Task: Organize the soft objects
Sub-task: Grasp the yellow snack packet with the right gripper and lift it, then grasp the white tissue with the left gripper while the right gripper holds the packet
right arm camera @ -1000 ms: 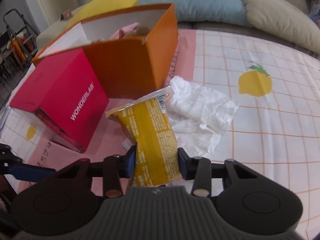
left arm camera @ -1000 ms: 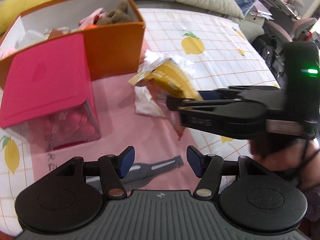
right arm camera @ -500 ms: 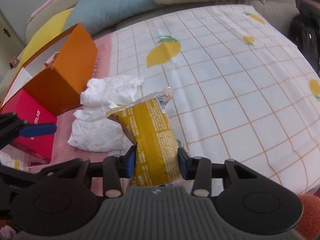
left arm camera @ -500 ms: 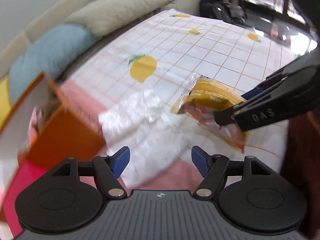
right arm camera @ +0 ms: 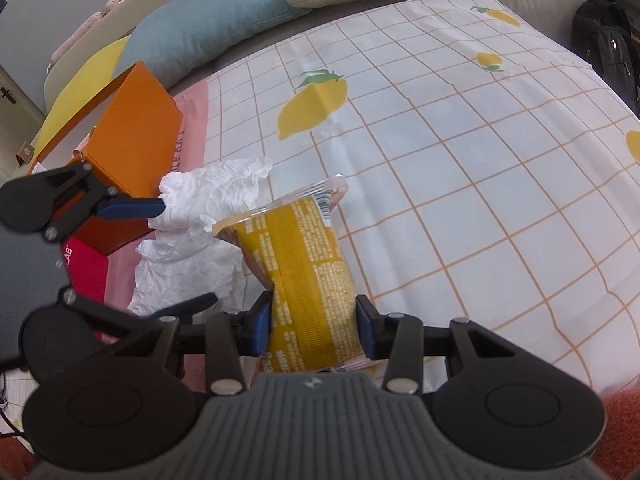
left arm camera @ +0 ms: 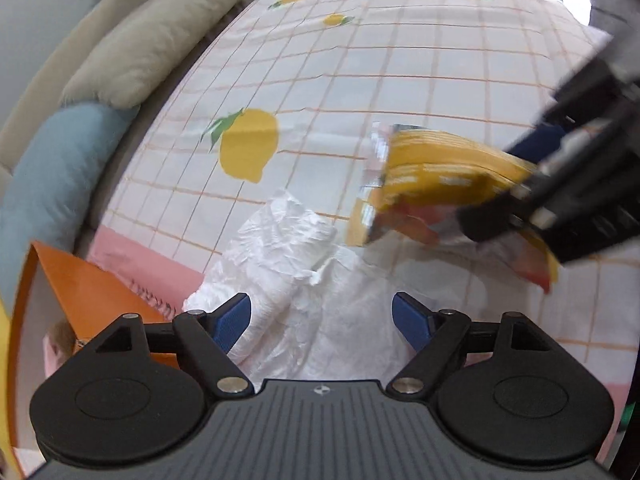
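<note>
My right gripper (right arm camera: 314,330) is shut on a yellow snack packet (right arm camera: 304,264) and holds it above the bed. The packet also shows at the right of the left wrist view (left arm camera: 436,176), blurred. My left gripper (left arm camera: 322,318) is open, its blue pads on either side of a crumpled white tissue wad (left arm camera: 304,272) that lies on the cloth. In the right wrist view the tissue (right arm camera: 200,232) lies left of the packet, with the left gripper's fingers (right arm camera: 132,209) around it. An open orange box (right arm camera: 136,148) stands just left of the tissue.
A red box (right arm camera: 86,272) sits in front of the orange box. The bed has a white checked cloth with lemon prints (right arm camera: 312,104) and a pink mat (right arm camera: 192,120). Blue (right arm camera: 208,28), yellow and beige (left arm camera: 160,40) pillows line the far edge. A black bag (right arm camera: 608,44) stands at right.
My left gripper swung right from the boxes to the tissue and came down around it. My right gripper carried the packet to the right, away from the boxes.
</note>
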`<control>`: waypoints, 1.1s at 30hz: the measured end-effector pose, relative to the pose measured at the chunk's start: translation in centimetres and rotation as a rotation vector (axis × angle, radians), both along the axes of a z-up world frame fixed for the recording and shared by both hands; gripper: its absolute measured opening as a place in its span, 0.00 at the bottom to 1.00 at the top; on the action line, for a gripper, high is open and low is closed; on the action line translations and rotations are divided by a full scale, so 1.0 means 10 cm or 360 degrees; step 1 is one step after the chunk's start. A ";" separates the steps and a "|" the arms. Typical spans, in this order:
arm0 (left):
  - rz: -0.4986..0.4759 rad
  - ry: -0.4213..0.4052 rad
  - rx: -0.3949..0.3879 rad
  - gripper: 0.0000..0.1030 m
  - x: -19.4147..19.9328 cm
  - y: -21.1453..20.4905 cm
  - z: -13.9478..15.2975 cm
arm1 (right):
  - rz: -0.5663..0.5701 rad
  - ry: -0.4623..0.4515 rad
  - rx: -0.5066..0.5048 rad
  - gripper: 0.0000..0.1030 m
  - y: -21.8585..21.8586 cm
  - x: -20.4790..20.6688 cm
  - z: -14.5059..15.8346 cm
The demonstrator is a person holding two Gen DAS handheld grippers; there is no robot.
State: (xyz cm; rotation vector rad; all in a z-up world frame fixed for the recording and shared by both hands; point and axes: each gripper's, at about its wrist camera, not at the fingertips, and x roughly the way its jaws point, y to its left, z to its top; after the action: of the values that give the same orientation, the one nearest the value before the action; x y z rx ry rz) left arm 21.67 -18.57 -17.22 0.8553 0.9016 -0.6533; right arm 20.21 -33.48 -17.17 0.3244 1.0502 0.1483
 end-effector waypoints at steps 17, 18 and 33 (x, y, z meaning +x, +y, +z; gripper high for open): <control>0.0415 0.0337 -0.0389 0.88 0.45 0.23 -0.08 | 0.0018 -0.0001 -0.0021 0.42 0.02 0.02 -0.03; 0.0415 0.0338 -0.0393 0.86 0.43 0.22 -0.07 | 0.0018 -0.0001 -0.0023 0.42 0.02 0.02 -0.02; 0.0614 0.0190 -0.0491 0.20 0.03 0.22 0.18 | 0.0006 -0.0011 -0.0040 0.42 0.02 0.00 -0.01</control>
State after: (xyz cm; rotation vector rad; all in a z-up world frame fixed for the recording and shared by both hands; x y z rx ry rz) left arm 21.96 -16.38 -15.46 0.3549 1.0089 -0.4911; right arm 20.26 -33.27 -17.25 0.2990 1.0452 0.1396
